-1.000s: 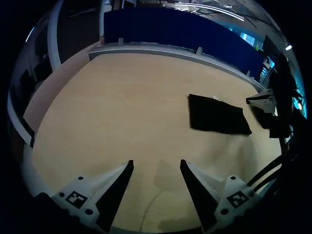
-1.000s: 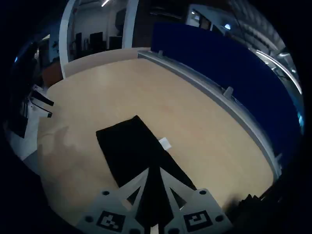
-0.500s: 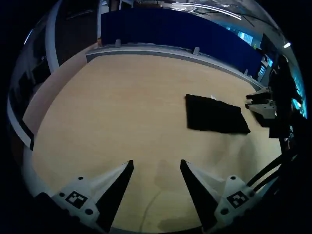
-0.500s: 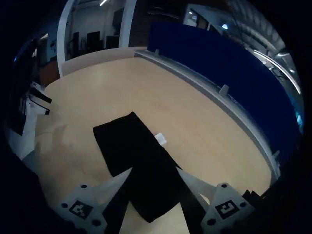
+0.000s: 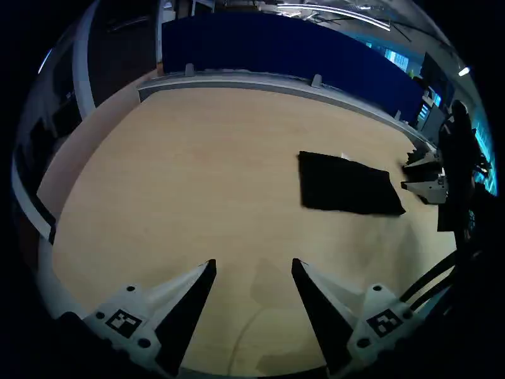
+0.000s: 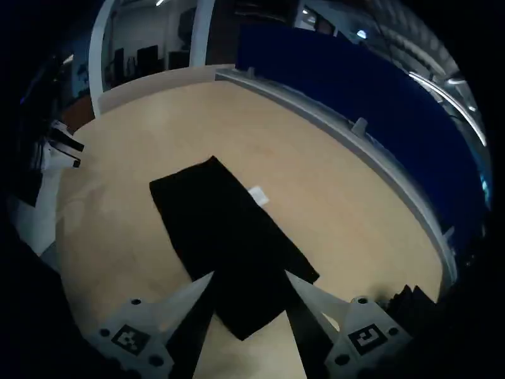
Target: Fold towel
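A black towel (image 5: 347, 186) lies folded into a flat rectangle on the light wooden table (image 5: 177, 164), right of centre in the left gripper view. My left gripper (image 5: 252, 262) stands open over bare table, well short of the towel. Past the towel's right end, my right gripper (image 5: 411, 172) shows with its fingers apart. In the right gripper view the towel (image 6: 221, 234) stretches away, a small white tag (image 6: 257, 194) at its right edge. My right gripper (image 6: 249, 278) is open, its fingers either side of the towel's near end, not pressing on it.
A blue partition (image 5: 284, 44) on a grey rail runs along the table's far edge, also the blue partition (image 6: 353, 95) at right. My left gripper (image 6: 63, 148) shows small at the far left. A dark chair or figure (image 5: 461, 151) stands beyond the table's right end.
My right gripper was shut on the towel's near end a second ago; it has opened, let go and drawn back a little. The towel lies flat. My left gripper has not moved.
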The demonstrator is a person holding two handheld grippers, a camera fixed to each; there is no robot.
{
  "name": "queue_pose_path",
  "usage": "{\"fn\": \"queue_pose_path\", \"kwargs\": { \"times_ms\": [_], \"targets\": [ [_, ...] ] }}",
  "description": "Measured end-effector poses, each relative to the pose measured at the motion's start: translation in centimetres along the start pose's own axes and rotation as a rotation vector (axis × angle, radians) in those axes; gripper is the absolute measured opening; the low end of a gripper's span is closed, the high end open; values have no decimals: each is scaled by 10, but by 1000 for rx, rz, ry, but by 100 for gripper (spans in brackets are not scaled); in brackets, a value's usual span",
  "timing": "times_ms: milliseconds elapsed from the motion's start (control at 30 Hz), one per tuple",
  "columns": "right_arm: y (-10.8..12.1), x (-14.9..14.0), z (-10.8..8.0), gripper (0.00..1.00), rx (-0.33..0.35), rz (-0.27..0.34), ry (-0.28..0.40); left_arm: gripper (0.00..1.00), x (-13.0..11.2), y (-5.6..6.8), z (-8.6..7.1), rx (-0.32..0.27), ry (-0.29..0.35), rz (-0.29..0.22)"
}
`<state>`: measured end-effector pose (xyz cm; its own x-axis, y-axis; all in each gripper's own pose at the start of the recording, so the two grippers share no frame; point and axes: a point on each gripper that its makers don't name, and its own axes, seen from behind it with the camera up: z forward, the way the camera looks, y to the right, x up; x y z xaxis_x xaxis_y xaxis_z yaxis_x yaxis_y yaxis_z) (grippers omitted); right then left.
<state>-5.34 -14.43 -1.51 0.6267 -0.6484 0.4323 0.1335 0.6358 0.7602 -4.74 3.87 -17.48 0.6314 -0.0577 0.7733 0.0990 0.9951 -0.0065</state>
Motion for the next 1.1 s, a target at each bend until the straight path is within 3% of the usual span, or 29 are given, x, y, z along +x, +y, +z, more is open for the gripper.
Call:
{"fn": "queue_pose_path", "kwargs": {
  "times_ms": [300, 533, 867, 1100],
  "targets": [
    [-2, -66, -4, 67, 8, 47, -98, 88, -3, 3, 1, -1, -11, 9],
    [-7, -84, -3, 66, 19, 61, -128, 88, -3, 7, 5, -5, -15, 14],
    [-14, -99, 4, 44, 46, 72, -156, 88, -4, 7, 6, -4, -18, 15],
    [-16, -101, 5, 19, 55, 80, -162, 88, -2, 8, 8, -4, -20, 22]
  ]
}}
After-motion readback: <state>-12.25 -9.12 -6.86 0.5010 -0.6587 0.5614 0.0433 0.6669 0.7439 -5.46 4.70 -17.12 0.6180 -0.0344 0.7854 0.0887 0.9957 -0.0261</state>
